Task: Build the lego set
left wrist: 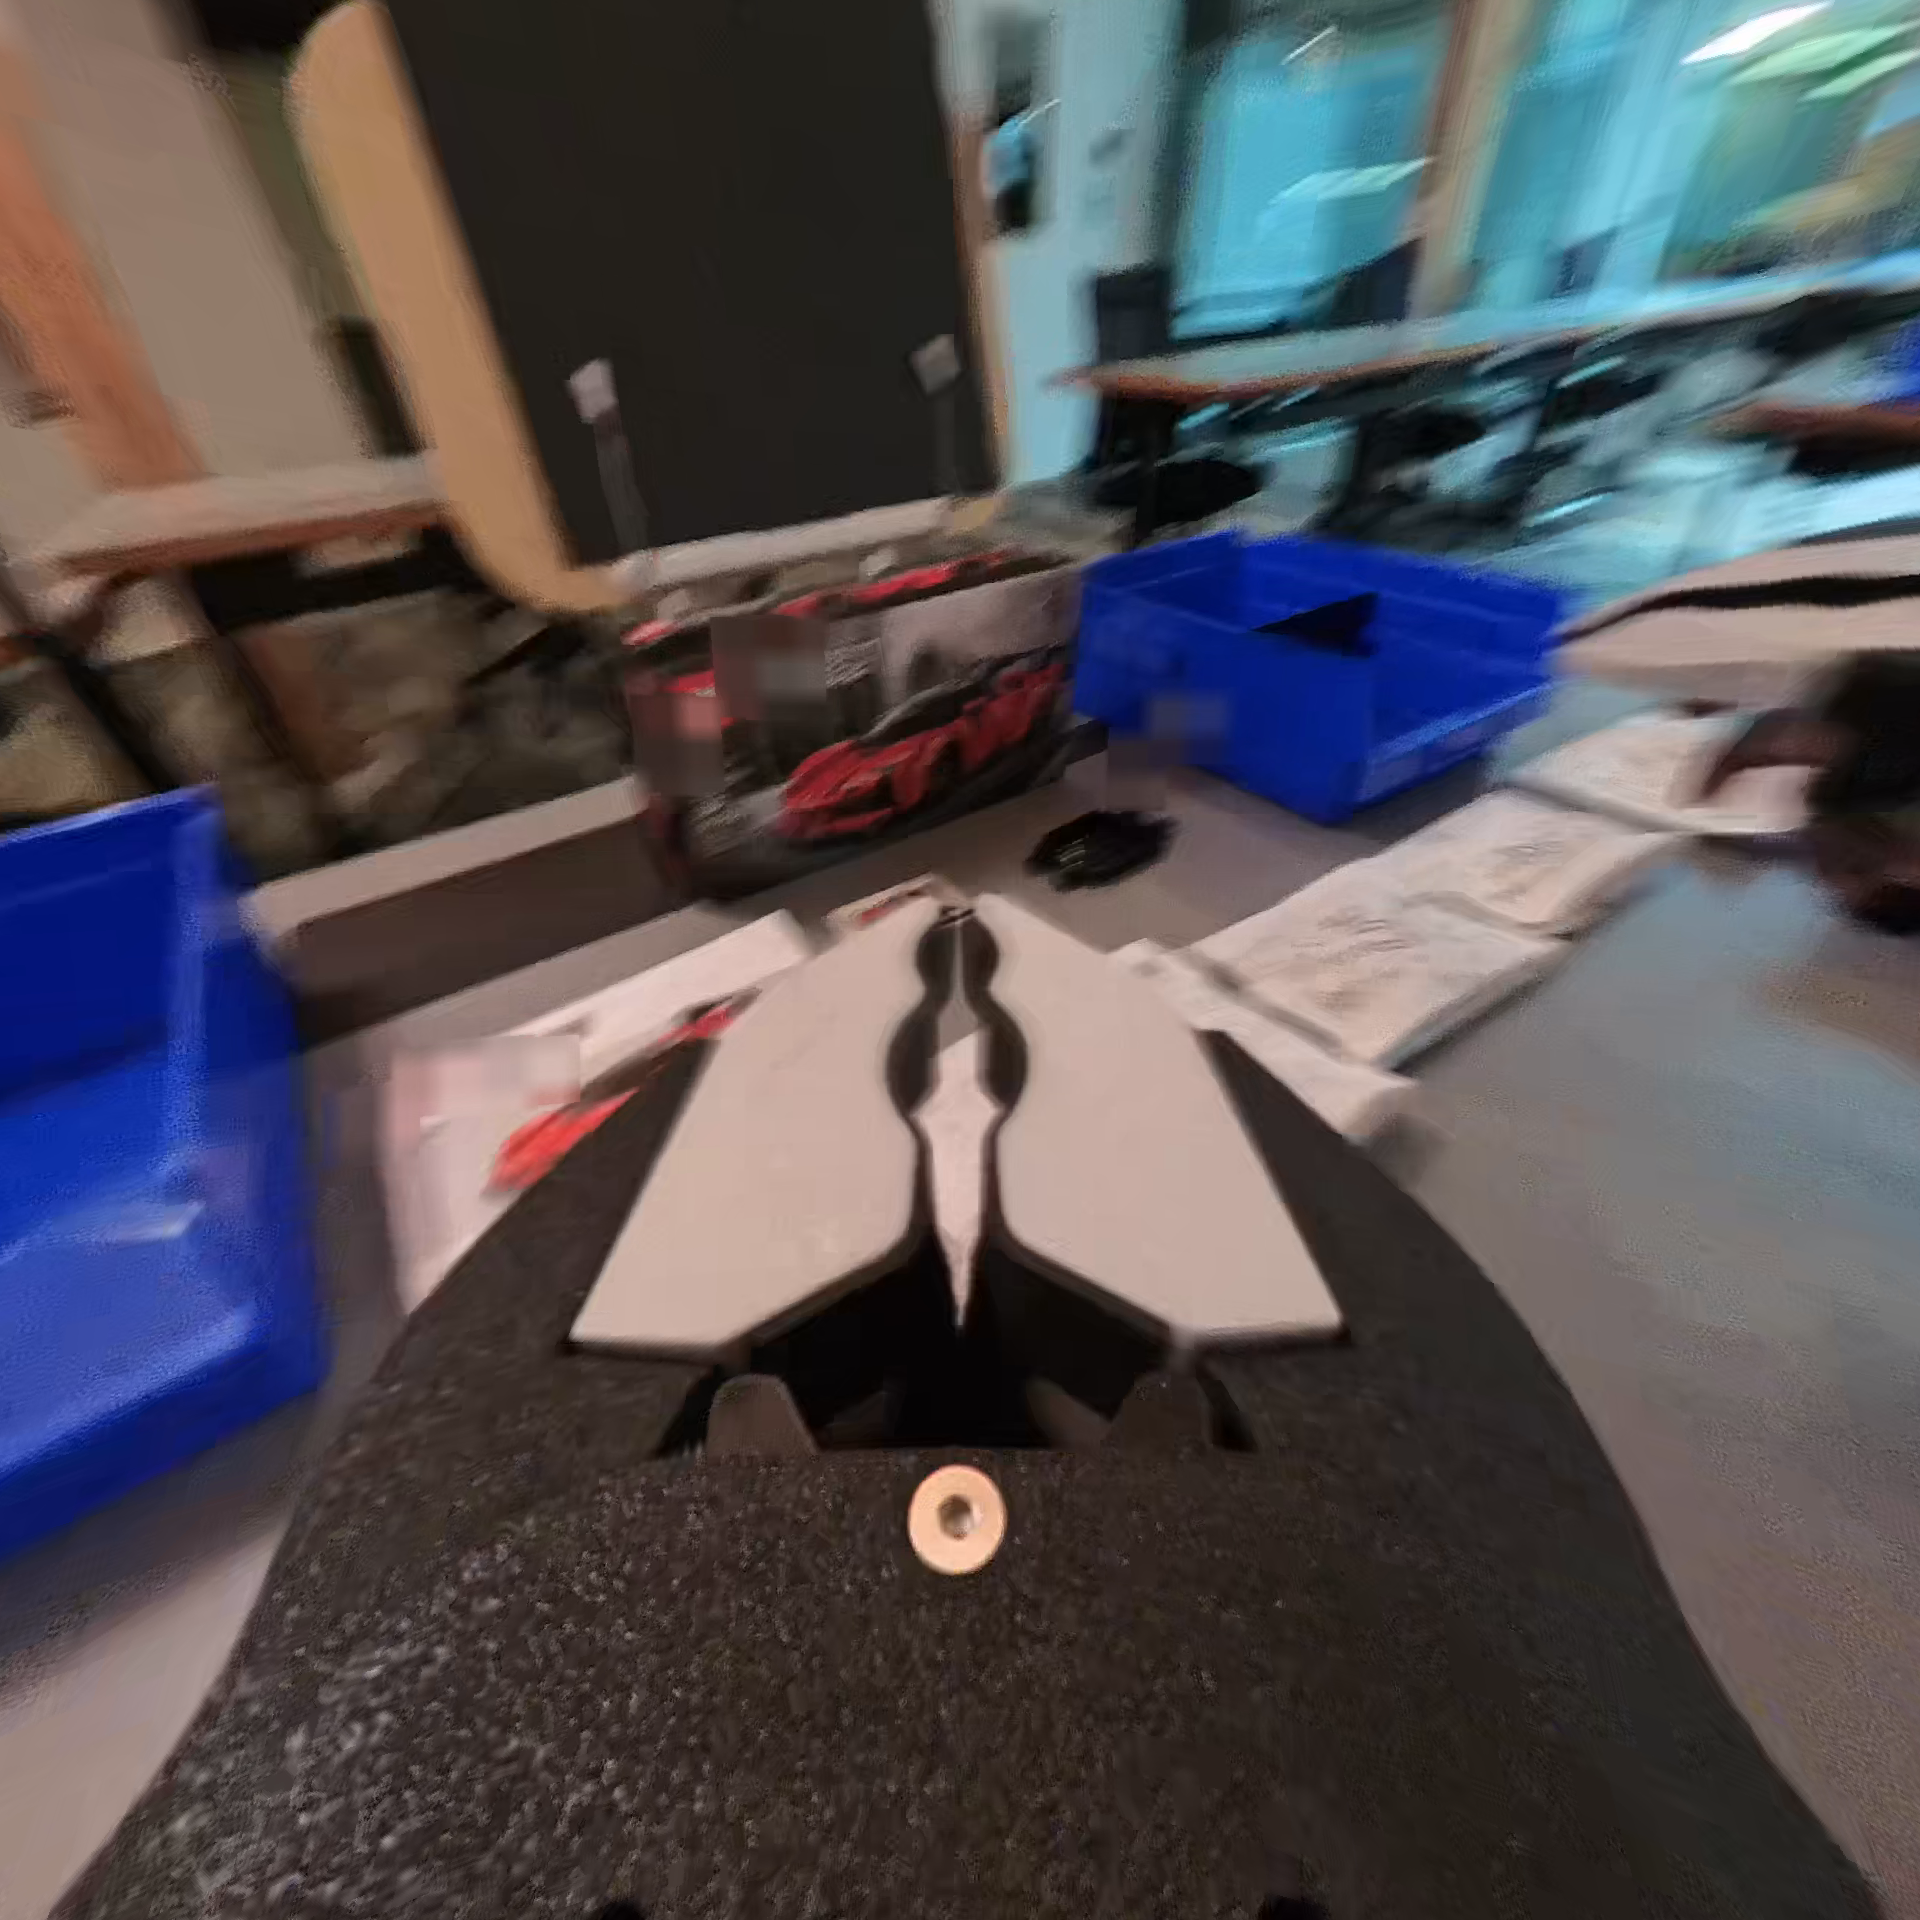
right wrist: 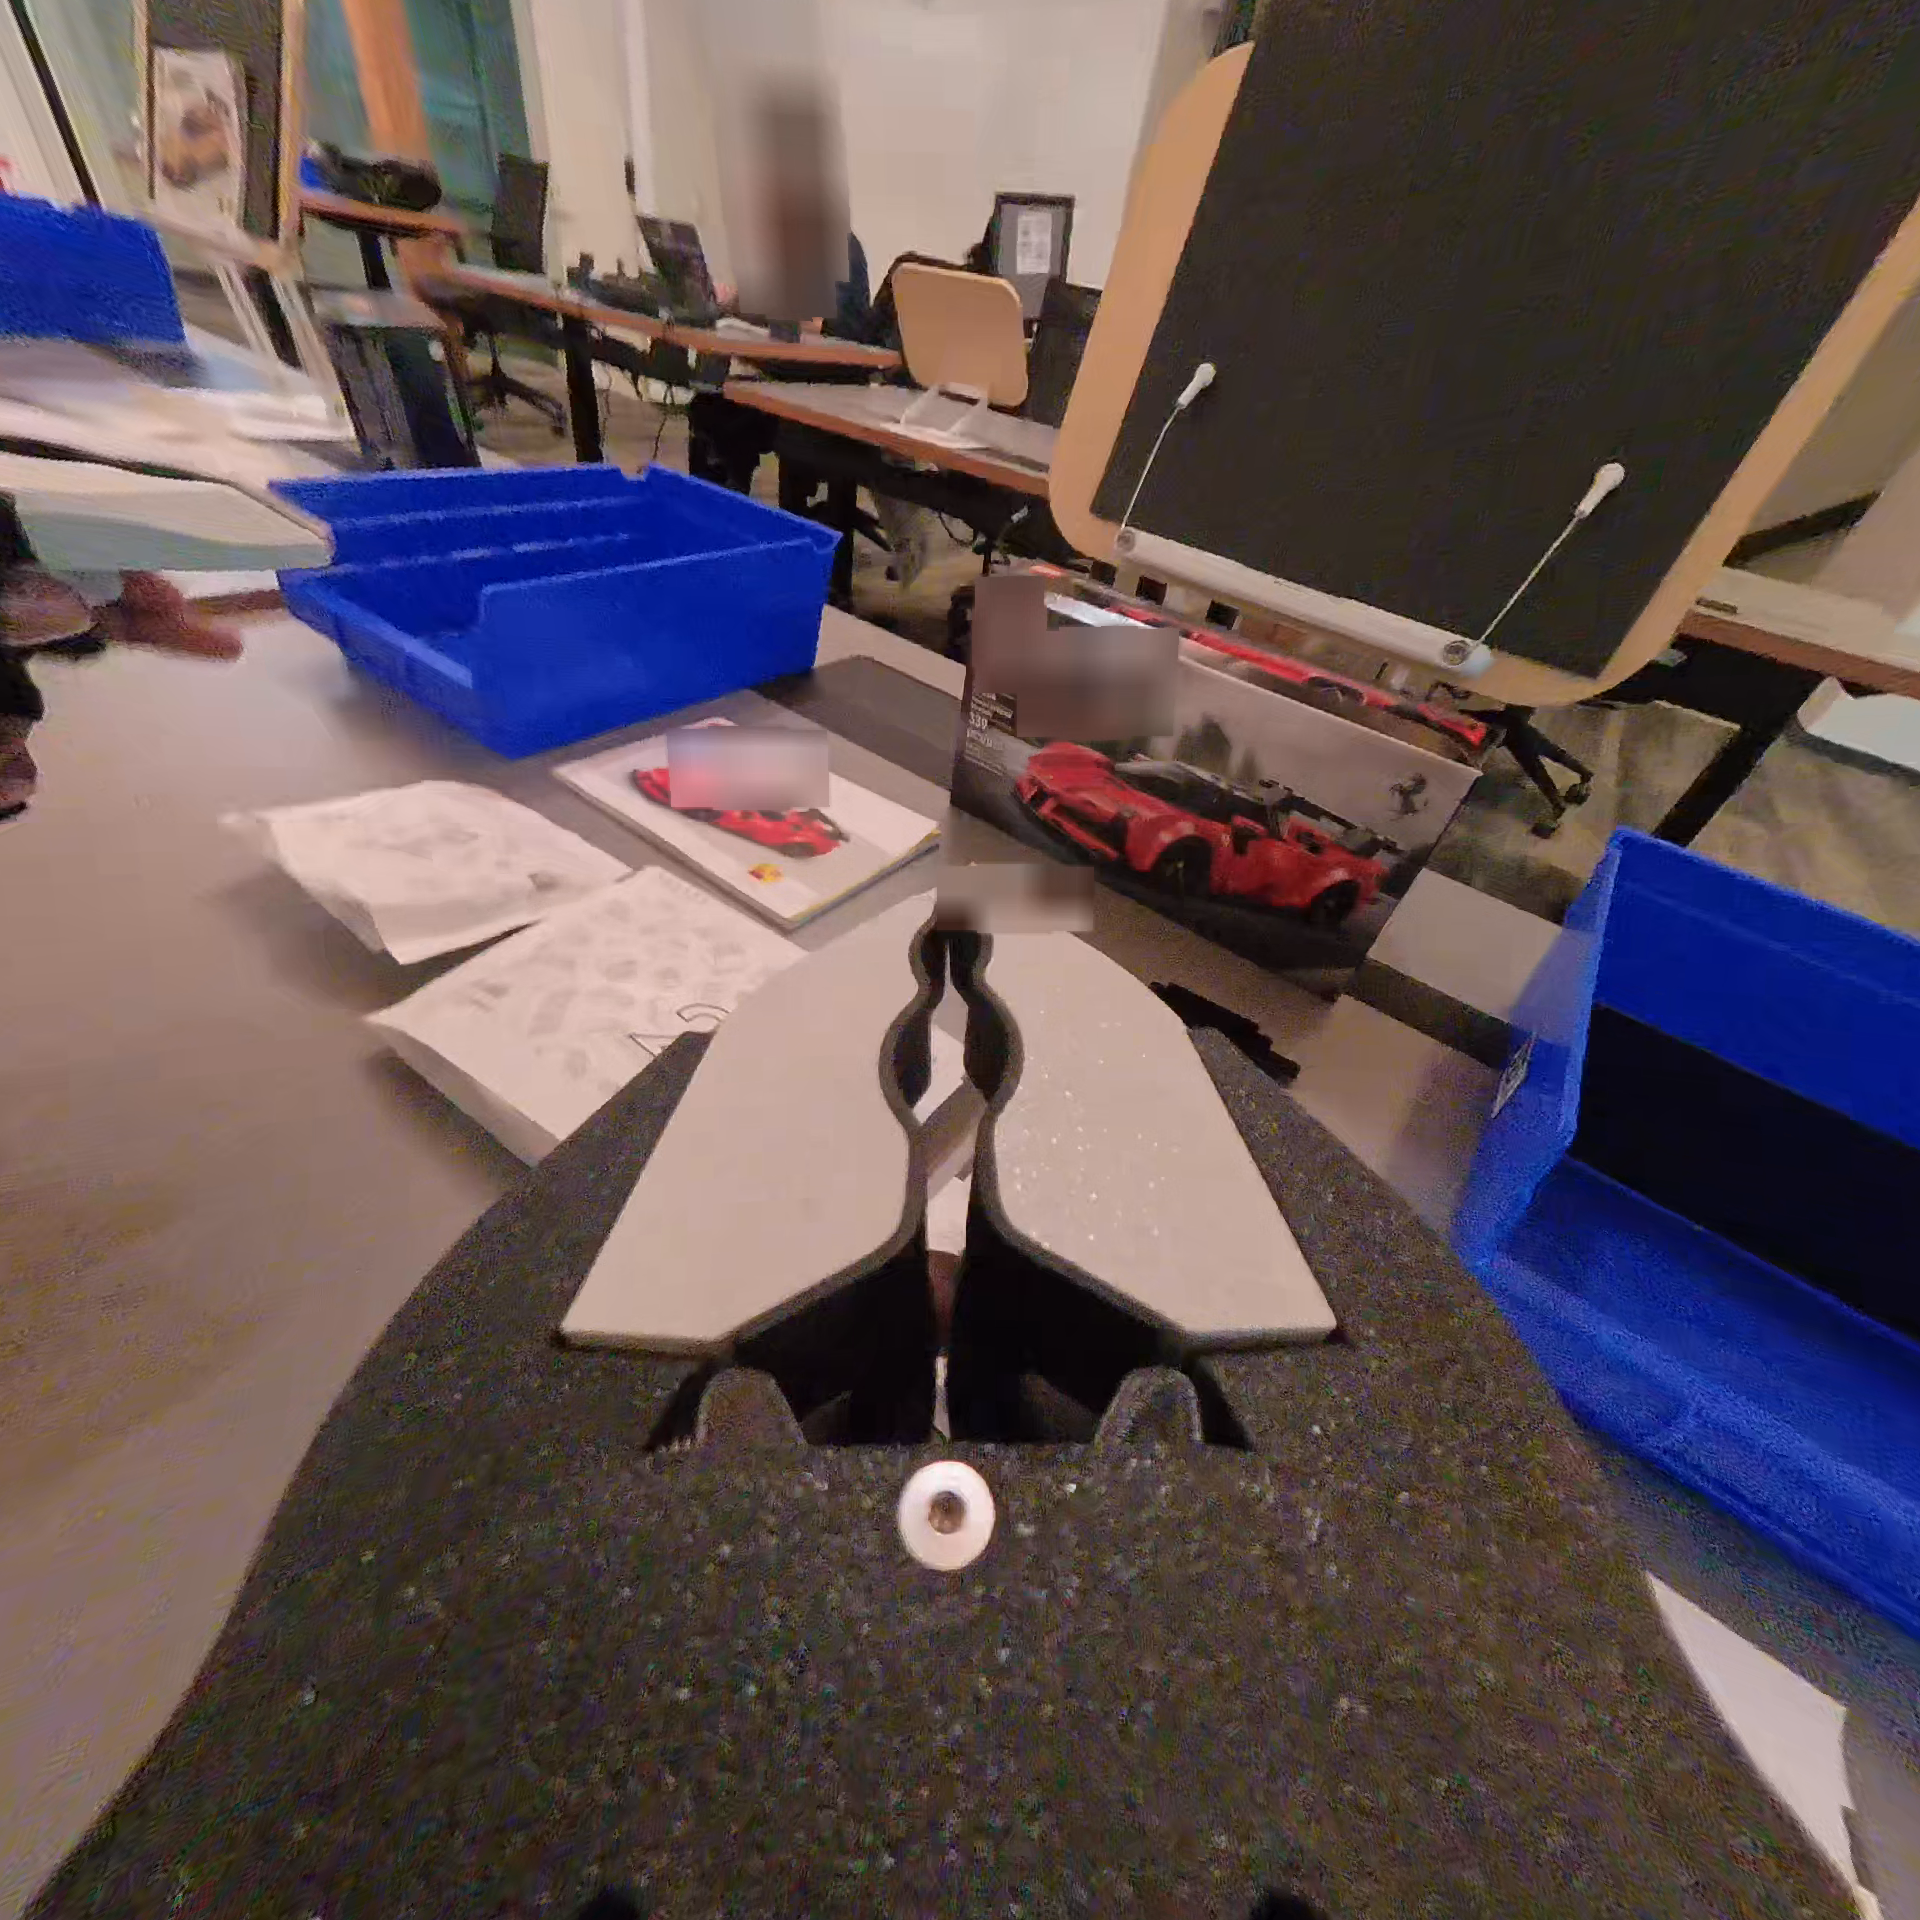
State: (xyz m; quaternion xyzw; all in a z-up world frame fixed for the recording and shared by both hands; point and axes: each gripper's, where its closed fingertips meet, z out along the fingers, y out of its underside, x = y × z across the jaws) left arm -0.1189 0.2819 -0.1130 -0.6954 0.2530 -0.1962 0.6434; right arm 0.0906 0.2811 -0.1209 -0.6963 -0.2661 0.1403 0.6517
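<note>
Both tongs, left (left wrist: 954, 920) and right (right wrist: 951, 951), are pressed together at the tips with nothing between them, above the grey surface (right wrist: 156, 1039). Just ahead stands a box picturing a red car (right wrist: 1226, 831), with a booklet (right wrist: 758, 810), white bags (right wrist: 561, 997) and blue bins (right wrist: 561, 603) near.

At your twelve o'clock stand long desks (right wrist: 831, 410) and a white wall (right wrist: 935, 125). A dark board (right wrist: 1507, 312) leans at two o'clock. You see bright windows (left wrist: 1558, 156) too.
</note>
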